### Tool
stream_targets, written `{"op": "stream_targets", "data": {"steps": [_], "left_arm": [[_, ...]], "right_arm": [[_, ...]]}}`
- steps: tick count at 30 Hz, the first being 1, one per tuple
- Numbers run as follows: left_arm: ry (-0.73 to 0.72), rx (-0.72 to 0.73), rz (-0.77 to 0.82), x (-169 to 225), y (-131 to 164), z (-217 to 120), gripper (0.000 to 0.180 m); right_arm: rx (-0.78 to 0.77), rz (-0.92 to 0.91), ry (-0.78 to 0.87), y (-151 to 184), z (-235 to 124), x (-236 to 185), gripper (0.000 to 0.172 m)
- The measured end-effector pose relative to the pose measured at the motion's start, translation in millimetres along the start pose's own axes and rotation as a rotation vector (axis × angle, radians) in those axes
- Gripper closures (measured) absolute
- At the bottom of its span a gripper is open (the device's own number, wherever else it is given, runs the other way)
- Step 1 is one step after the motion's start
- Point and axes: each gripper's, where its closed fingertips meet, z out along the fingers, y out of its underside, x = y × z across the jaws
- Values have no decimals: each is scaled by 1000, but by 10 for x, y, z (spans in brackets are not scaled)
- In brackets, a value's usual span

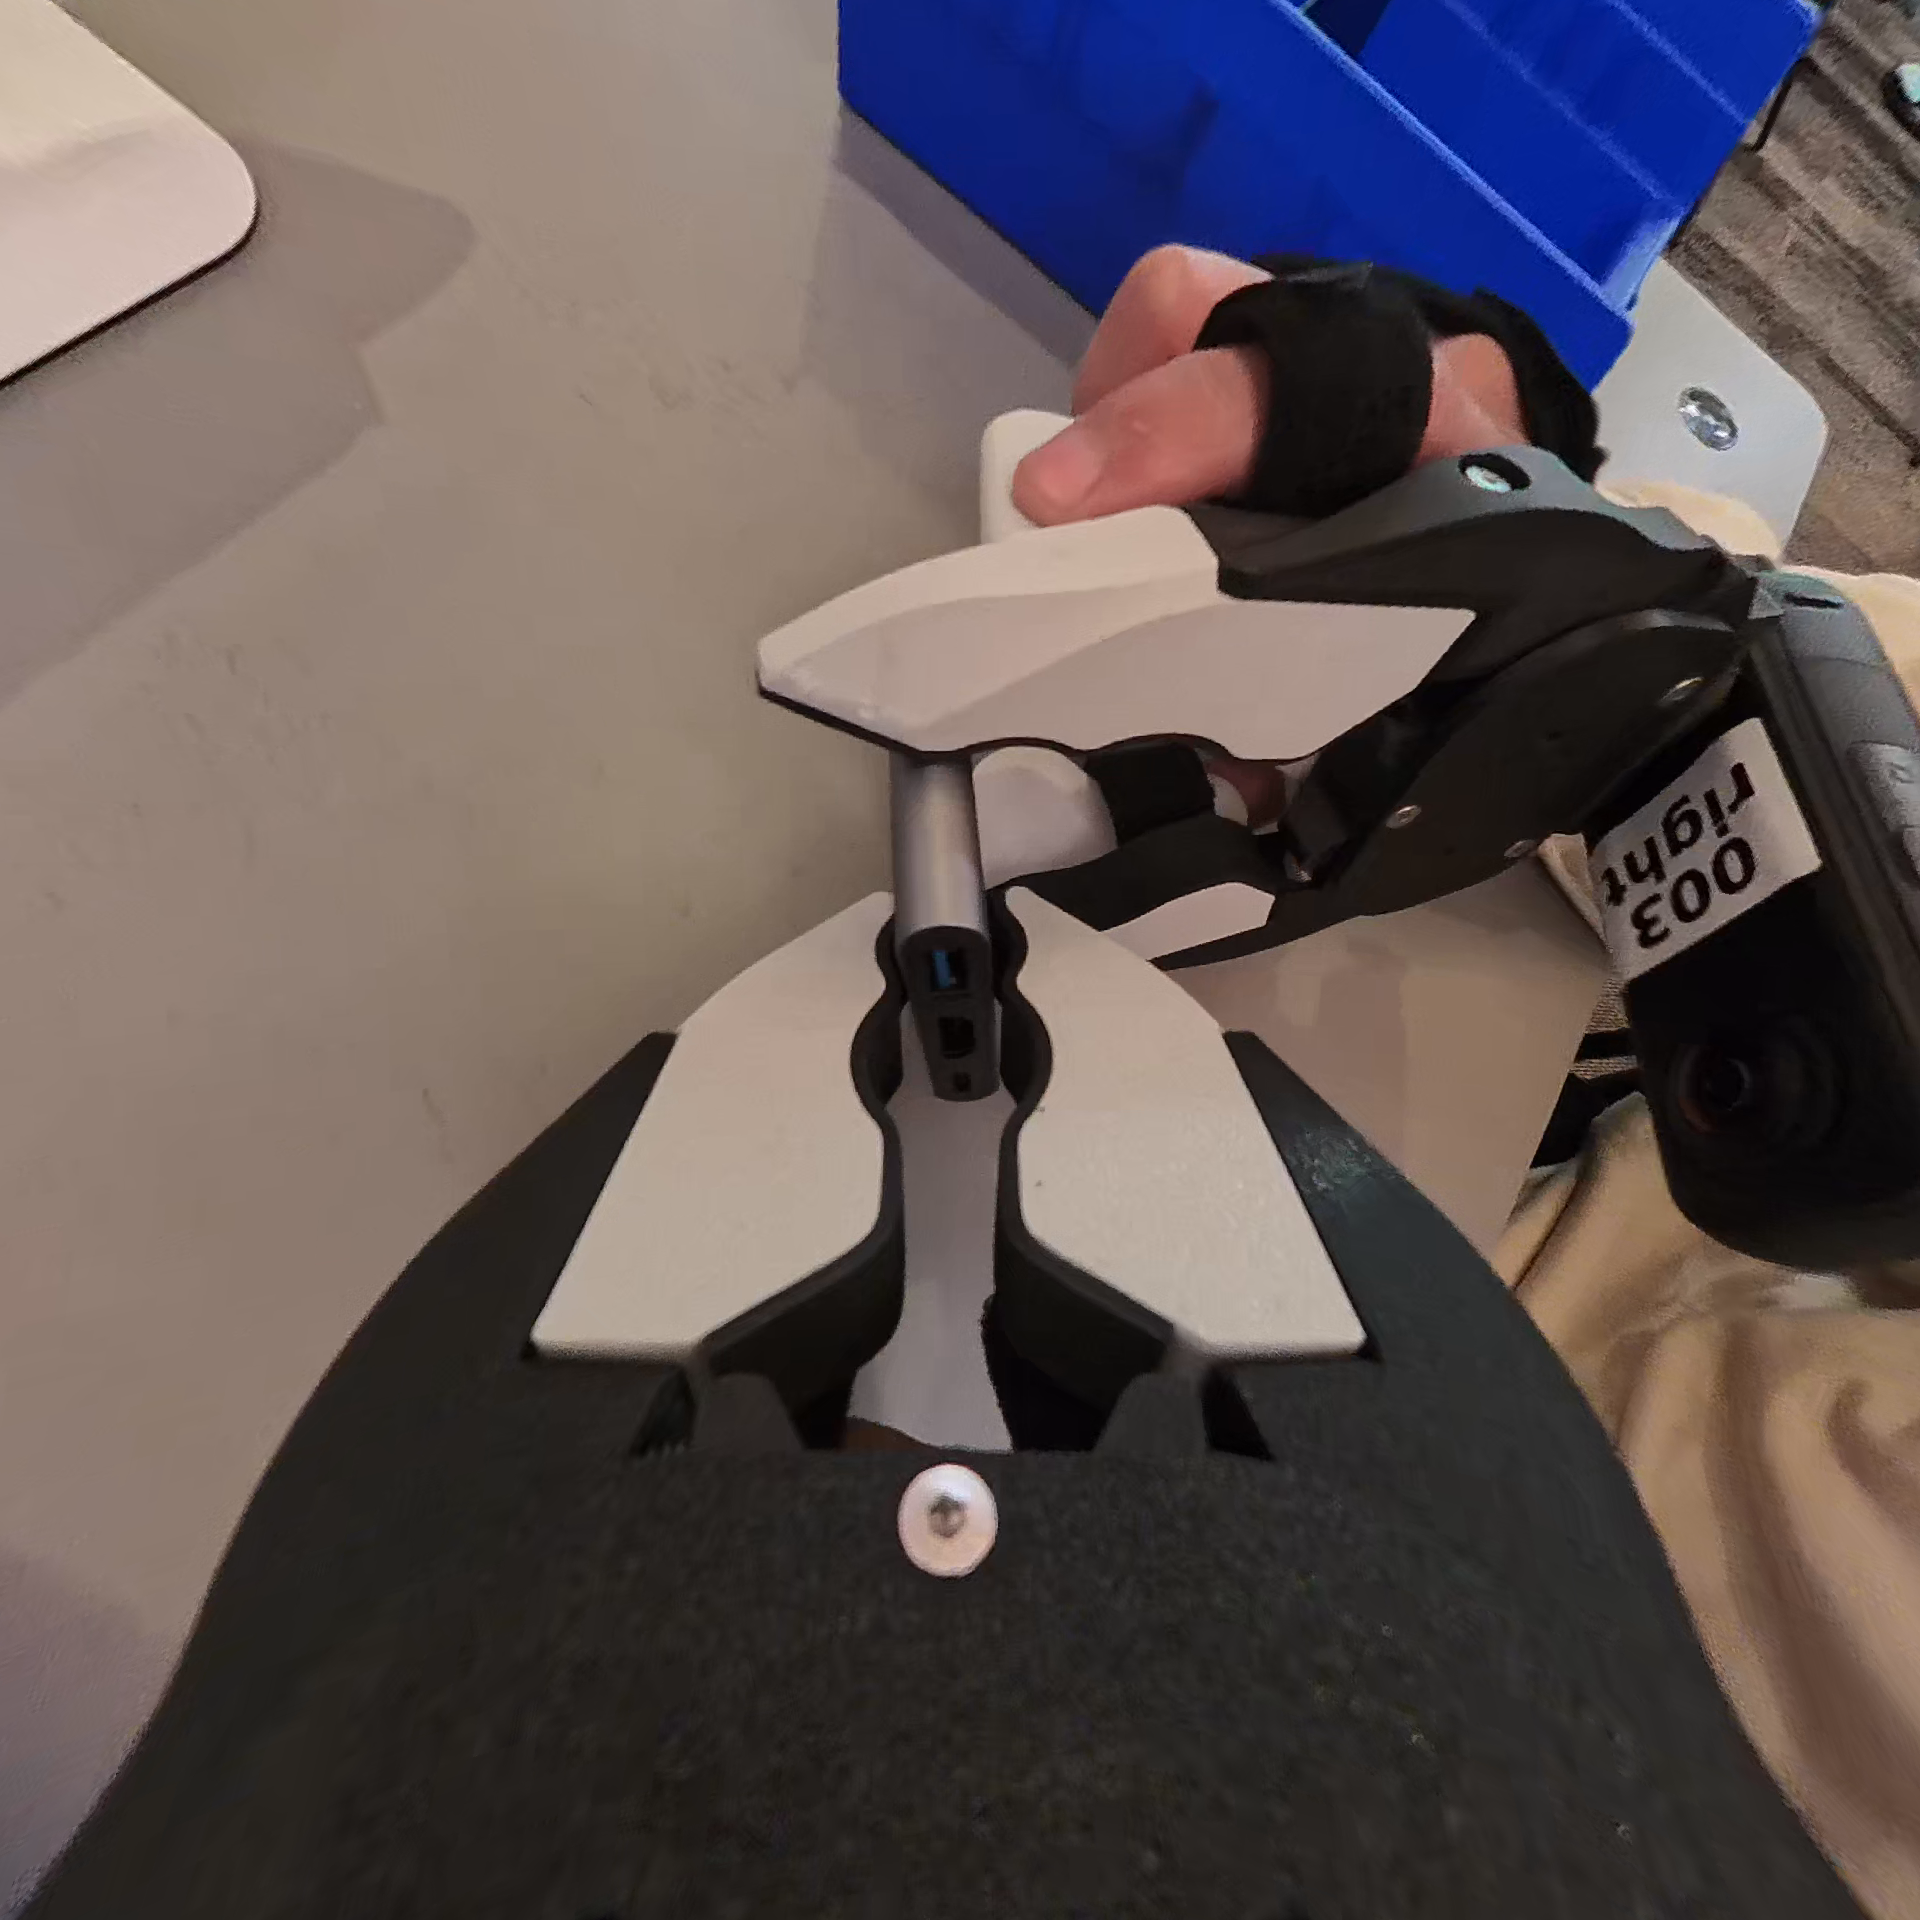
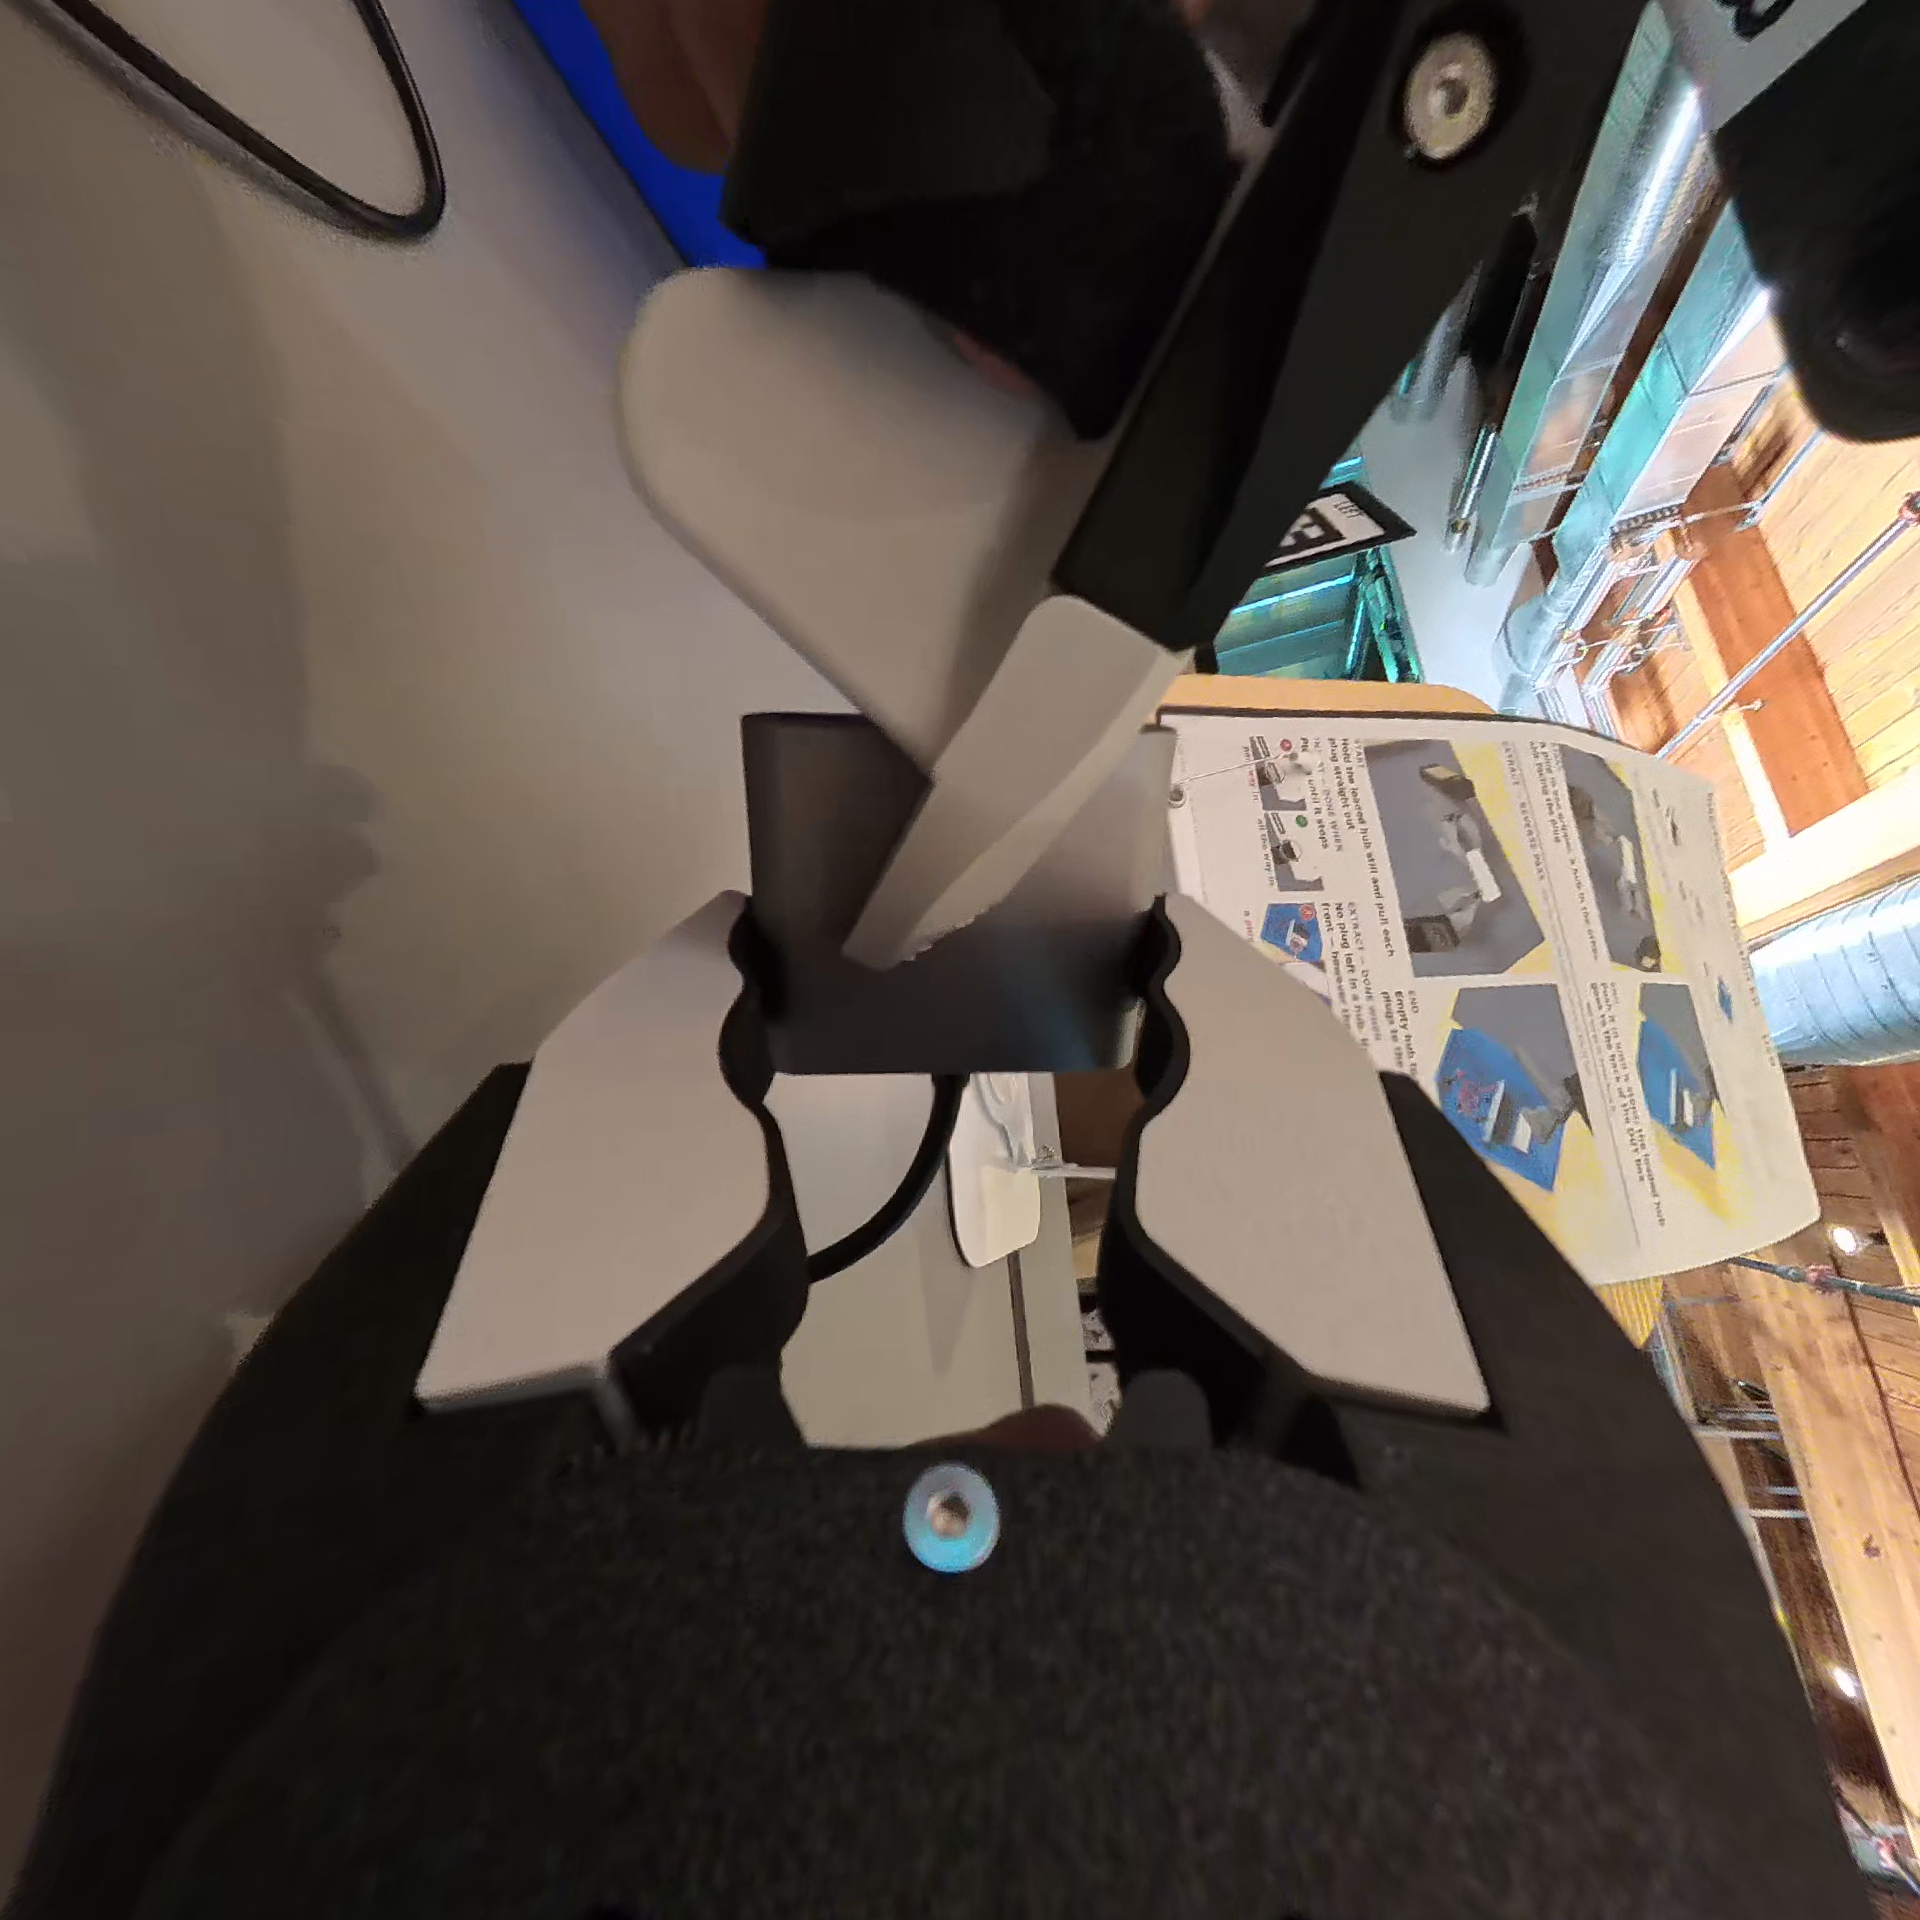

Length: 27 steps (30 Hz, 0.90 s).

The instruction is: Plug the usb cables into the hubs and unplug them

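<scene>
Both grippers (image 1: 948,966) (image 2: 951,987) clamped on hub (image 1: 935,862)

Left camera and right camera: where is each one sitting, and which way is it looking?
Left wrist view: sits on the left gripper, looking along its fingers down at the beige table; it shows the grey USB hub pinched thin-wise, the right gripper, a hand.
Right wrist view: sits on the right gripper, looking sideways across the table toward an instruction sheet; its fingers span the hub, the left gripper's finger crossing.
Shared: the hub, both grippers, blue bin.
</scene>
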Motion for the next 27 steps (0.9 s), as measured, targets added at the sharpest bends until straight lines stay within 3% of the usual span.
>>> {"op": "stream_targets", "data": {"steps": [3, 4, 6, 9, 13, 16, 21, 27], "left_arm": [[25, 50, 15, 24, -49, -51, 165], [5, 67, 29, 1, -54, -94, 153], [-68, 100, 72, -83, -37, -253, 139], [-189, 151, 197, -183, 78, -587, 134], [-320, 66, 382, -306, 545, -935, 135], [-255, -43, 433, -242, 1020, -1093, 134], [-248, -64, 220, -186, 1526, -1146, 128], [-449, -36, 87, -90, 1855, -1039, 128]], "right_arm": [[-5, 22, 18, 13, -27, 44, 103], [-14, 36, 16, 41, -28, 54, 103], [-16, 62, 11, 96, -46, 63, 103], [19, 162, -12, 110, -105, 71, 103], [45, 256, -28, 103, -176, 133, 103], [42, 263, -22, 135, -207, 160, 103], [7, 240, -15, 216, -203, 155, 103], [-1, 223, -15, 230, -196, 130, 103]]}}
